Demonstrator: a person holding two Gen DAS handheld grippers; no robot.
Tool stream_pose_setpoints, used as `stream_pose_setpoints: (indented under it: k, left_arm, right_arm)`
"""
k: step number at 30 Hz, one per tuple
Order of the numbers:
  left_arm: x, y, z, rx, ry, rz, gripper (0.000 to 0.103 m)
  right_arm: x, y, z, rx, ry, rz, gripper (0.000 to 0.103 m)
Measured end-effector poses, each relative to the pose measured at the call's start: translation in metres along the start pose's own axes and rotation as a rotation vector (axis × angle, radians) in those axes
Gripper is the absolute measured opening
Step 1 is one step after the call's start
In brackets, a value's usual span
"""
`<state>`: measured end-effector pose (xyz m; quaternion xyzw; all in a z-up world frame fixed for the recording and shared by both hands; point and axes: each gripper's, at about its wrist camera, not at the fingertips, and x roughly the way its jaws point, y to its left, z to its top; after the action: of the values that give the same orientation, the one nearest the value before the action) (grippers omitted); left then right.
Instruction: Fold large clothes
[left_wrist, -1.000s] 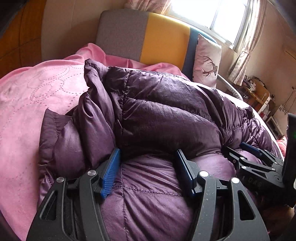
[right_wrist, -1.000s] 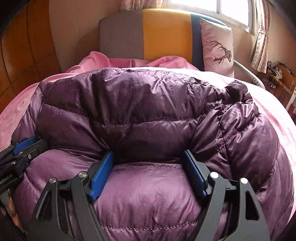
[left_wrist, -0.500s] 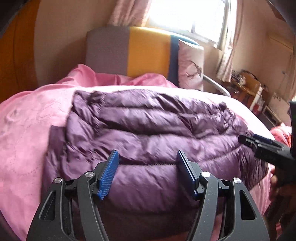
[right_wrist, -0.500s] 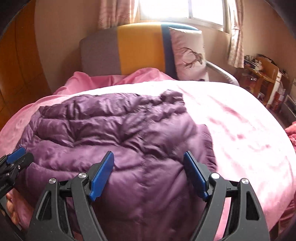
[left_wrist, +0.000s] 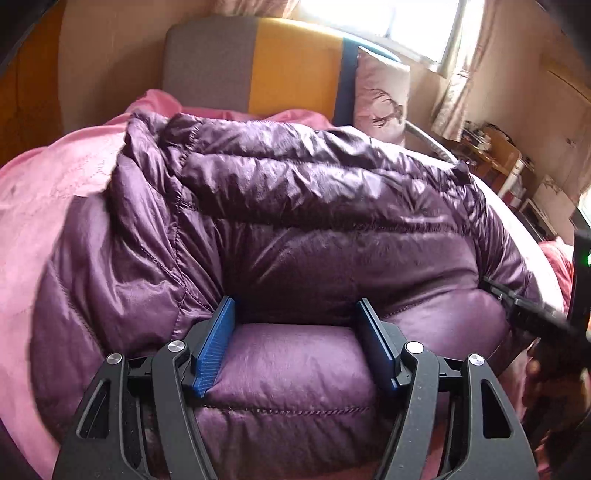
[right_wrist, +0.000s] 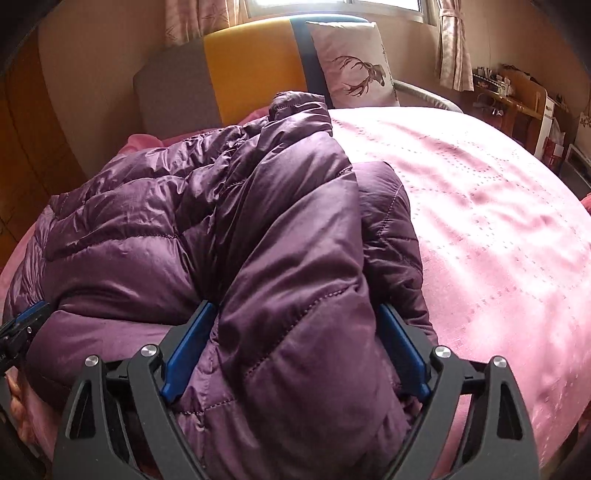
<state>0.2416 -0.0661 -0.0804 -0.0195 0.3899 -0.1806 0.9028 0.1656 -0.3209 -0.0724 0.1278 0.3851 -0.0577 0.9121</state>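
Two grippers are at the purple down jacket (left_wrist: 303, 229), which lies bunched on the pink bedspread (right_wrist: 491, 221) of the bed, its near edge closest to me and its far edge toward the grey, yellow and blue headboard (left_wrist: 258, 70). From my left wrist camera, the left gripper (left_wrist: 297, 347) has a puffy quilted panel of the jacket's near edge bulging up between its blue pads (left_wrist: 216, 350); the jaws are opening, with the fabric touching both pads, so I read it as a grasp on the jacket that is easing. From my right wrist camera, the right gripper (right_wrist: 295, 350) sits at the jacket's right end, beside the bare bedspread, with a thick folded-over flap of the jacket filling the gap between its pads (right_wrist: 186, 354); these jaws are also opening, the cloth pressed against both sides. Left of that flap, the rest of the jacket spreads in crumpled rolls toward the headboard. A deer-print pillow (right_wrist: 354, 62) leans upright against the headboard, past the jacket's far edge. Beyond the pillow, curtains (right_wrist: 452, 44) hang at a bright window.
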Motion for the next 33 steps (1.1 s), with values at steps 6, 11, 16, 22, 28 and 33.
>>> stream_pose_setpoints:
  k: [6, 11, 16, 22, 28, 33]
  left_arm:
    - [-0.024, -0.026, 0.036, 0.028, -0.109, -0.023, 0.066]
    - [-0.001, -0.037, 0.067, 0.013, -0.082, 0.025, 0.066]
    - [0.032, -0.042, 0.083, -0.014, -0.022, 0.08, 0.066]
    - [0.074, -0.047, 0.085, 0.007, 0.058, 0.121, 0.066]
    - [0.094, -0.039, 0.063, 0.009, 0.029, 0.122, 0.067]
    - [0.091, -0.039, 0.067, -0.002, 0.052, 0.108, 0.067]
  right_arm:
    - [-0.021, -0.011, 0.016, 0.069, 0.01, 0.041, 0.096]
    - [-0.033, -0.036, 0.018, 0.149, 0.015, 0.072, 0.099]
    - [-0.028, -0.051, 0.015, 0.185, 0.041, 0.114, 0.101]
    - [-0.016, -0.06, 0.013, 0.208, 0.051, 0.148, 0.101]
    - [-0.013, -0.063, 0.009, 0.186, 0.058, 0.179, 0.101]
    - [-0.012, -0.065, 0.011, 0.185, 0.072, 0.196, 0.101]
